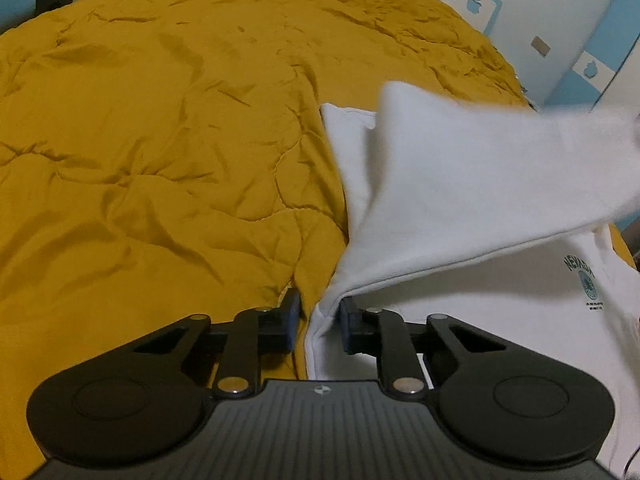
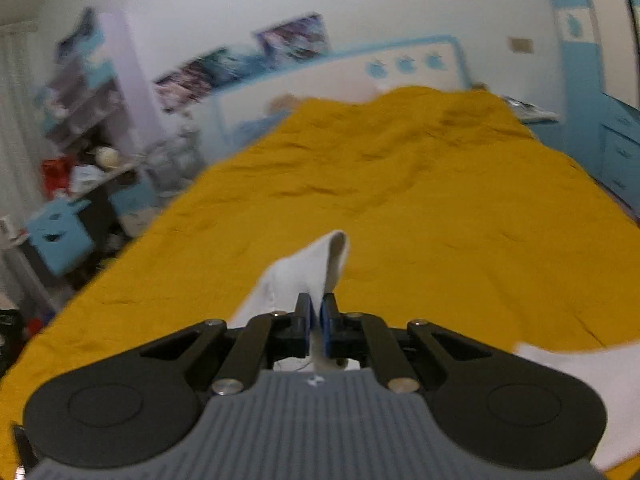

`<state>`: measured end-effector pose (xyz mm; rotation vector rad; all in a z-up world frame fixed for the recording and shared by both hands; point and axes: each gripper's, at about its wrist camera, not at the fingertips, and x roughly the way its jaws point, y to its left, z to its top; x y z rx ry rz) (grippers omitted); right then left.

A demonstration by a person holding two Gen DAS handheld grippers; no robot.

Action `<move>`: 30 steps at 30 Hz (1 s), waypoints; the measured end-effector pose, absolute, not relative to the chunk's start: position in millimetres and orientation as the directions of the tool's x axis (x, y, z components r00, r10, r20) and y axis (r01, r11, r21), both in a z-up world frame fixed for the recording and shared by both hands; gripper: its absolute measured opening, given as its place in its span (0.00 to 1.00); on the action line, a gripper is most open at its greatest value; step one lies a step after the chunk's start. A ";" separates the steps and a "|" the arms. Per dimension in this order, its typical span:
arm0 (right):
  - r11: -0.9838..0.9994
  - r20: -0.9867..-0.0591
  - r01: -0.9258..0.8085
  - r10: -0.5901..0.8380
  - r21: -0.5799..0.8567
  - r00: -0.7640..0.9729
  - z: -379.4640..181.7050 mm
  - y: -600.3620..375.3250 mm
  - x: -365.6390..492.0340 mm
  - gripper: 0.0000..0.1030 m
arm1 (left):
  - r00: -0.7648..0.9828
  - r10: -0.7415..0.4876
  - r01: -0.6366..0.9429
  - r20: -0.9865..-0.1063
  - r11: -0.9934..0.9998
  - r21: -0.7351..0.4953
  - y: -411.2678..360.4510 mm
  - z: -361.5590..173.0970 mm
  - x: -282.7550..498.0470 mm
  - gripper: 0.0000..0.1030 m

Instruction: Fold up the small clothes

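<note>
A white shirt [image 1: 472, 312] with a small green chest print lies on a mustard quilt [image 1: 160, 140]. One flap of it [image 1: 480, 184] is lifted and stretched toward the upper right. My left gripper [image 1: 319, 326] is open, low at the shirt's left edge, with the edge fold between its jaws. My right gripper [image 2: 316, 322] is shut on a piece of the white shirt [image 2: 308, 270], which stands up above the fingers over the quilt [image 2: 440, 208]. More white cloth [image 2: 592, 380] shows at the lower right of the right wrist view.
The quilt covers a bed with a white and blue headboard [image 2: 360, 76]. Cluttered shelves and a blue box [image 2: 60, 236] stand to the bed's left. Blue drawers [image 2: 620, 156] stand at its right.
</note>
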<state>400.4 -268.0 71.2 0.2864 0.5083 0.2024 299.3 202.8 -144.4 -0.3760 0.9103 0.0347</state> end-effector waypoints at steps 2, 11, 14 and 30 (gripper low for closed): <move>0.956 -0.544 -0.041 0.201 0.292 0.815 31.5 -287.0 407.8 0.00 | 0.615 -0.122 -0.198 -0.779 0.933 -0.302 202.6 -143.6 297.7 0.19; 0.922 -0.718 0.145 0.173 0.359 0.675 -92.2 -345.6 403.5 0.00 | 0.572 -0.144 -0.205 -0.807 0.928 -0.311 207.0 -126.7 287.0 0.16; 0.922 -0.713 0.136 0.180 0.362 0.677 -94.0 -346.7 403.1 0.00 | 0.623 -0.203 -0.166 -0.755 0.909 -0.381 220.1 -108.1 284.0 0.25; 0.937 -0.672 0.056 0.206 0.346 0.712 -85.3 -335.0 381.1 0.00 | 0.712 -0.189 -0.284 -0.676 0.803 -0.524 227.0 -138.9 383.1 0.04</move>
